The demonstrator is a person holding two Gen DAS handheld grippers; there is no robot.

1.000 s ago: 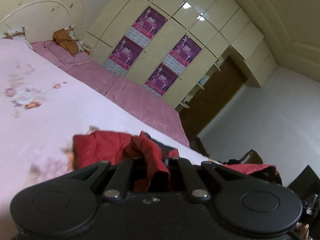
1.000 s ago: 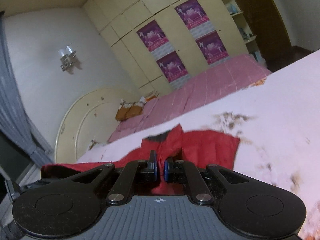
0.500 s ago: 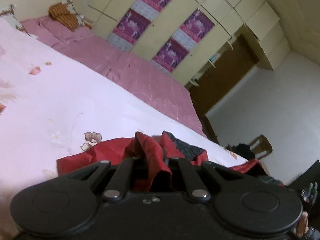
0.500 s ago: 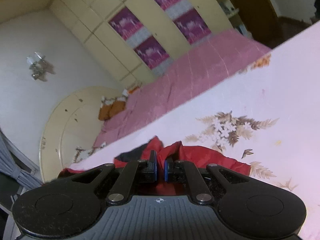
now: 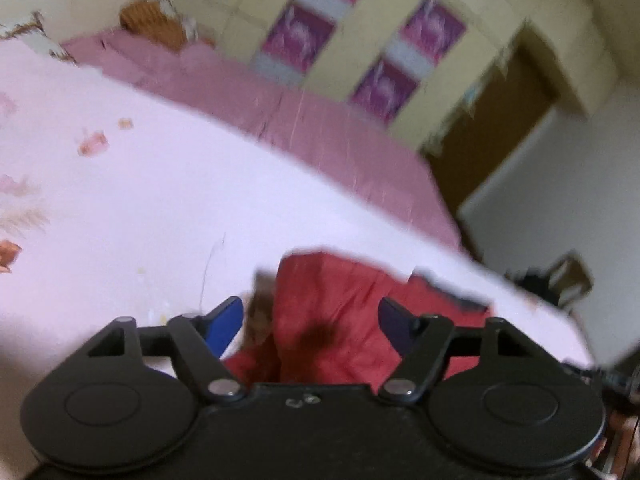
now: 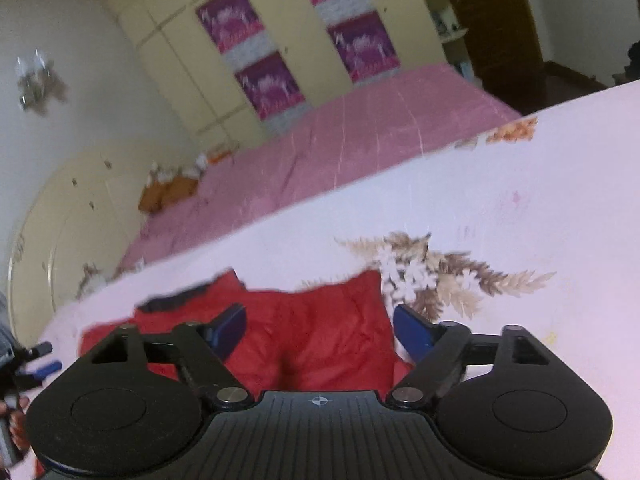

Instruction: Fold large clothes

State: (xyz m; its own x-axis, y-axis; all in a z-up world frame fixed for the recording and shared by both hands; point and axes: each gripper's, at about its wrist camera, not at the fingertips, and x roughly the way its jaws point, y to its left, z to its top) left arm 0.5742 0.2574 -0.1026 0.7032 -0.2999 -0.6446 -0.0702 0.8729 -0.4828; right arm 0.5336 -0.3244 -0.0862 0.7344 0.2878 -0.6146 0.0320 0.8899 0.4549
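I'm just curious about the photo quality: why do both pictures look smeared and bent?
Left wrist view: motion blur smears the red garment and wardrobe posters; the open left gripper stays sharp. Right wrist view: milder blur, the fisheye lens curves the bed, and the right gripper is crisp.

**A pink bedroom, blurred by motion**

A pale pink bedspread (image 6: 500, 200) with brown flower prints fills the foreground, and beyond it lies a darker pink quilt (image 6: 360, 136) running up the bed. At the head stands a rounded cream headboard (image 6: 60, 216), with orange pillows (image 5: 148, 24) against it. A cream wardrobe (image 6: 288, 40) covers the far wall, with purple posters (image 6: 268, 84) on its doors. A wall lamp (image 6: 36, 80) hangs on the white wall by the headboard. Past the wardrobe there's a dark brown door (image 5: 492, 128), then plain white wall (image 5: 580, 184). Both views are soft and smeared.
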